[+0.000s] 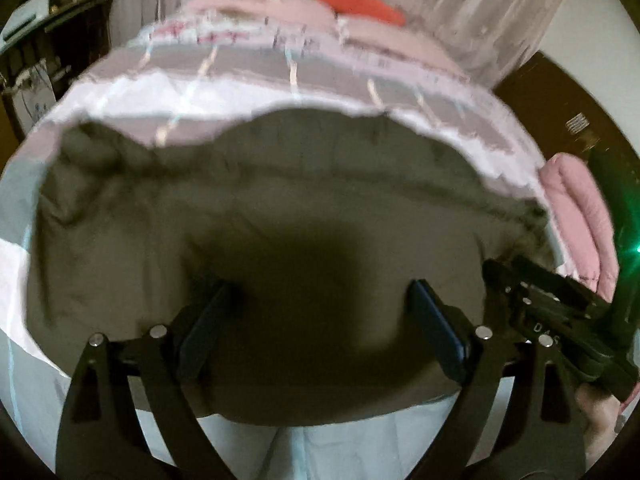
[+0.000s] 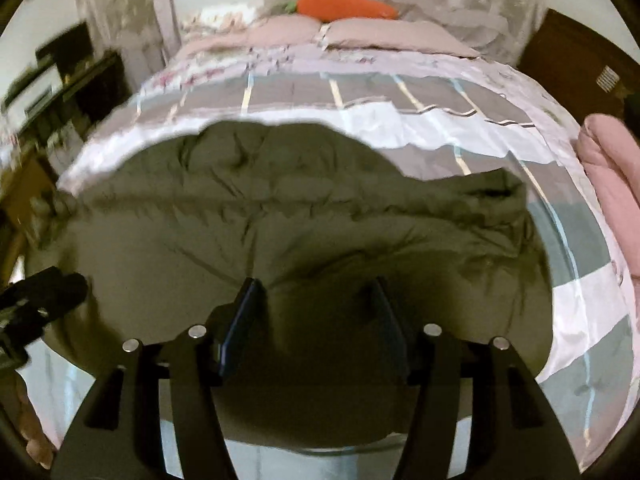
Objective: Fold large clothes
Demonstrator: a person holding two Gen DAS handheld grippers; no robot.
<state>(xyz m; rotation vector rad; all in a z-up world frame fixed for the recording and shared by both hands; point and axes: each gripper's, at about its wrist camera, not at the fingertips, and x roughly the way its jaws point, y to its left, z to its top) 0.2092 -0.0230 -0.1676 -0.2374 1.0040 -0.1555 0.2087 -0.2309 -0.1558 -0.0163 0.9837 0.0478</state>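
Note:
A large olive-green garment lies spread and wrinkled across the bed, and the right wrist view shows it too. My left gripper hovers over its near part, jaws wide apart, nothing between the pads. My right gripper is also over the near part, its jaws apart and not pressing on the cloth. The creased fabric lies just beyond its fingertips. The right gripper shows at the right of the left wrist view. At the left edge of the right wrist view, the left gripper appears. The picture is blurred.
The bed has a checked grey, white and pink cover. Pink pillows and an orange carrot plush lie at the far end. A folded pink blanket sits at the right edge. Dark furniture stands at the left.

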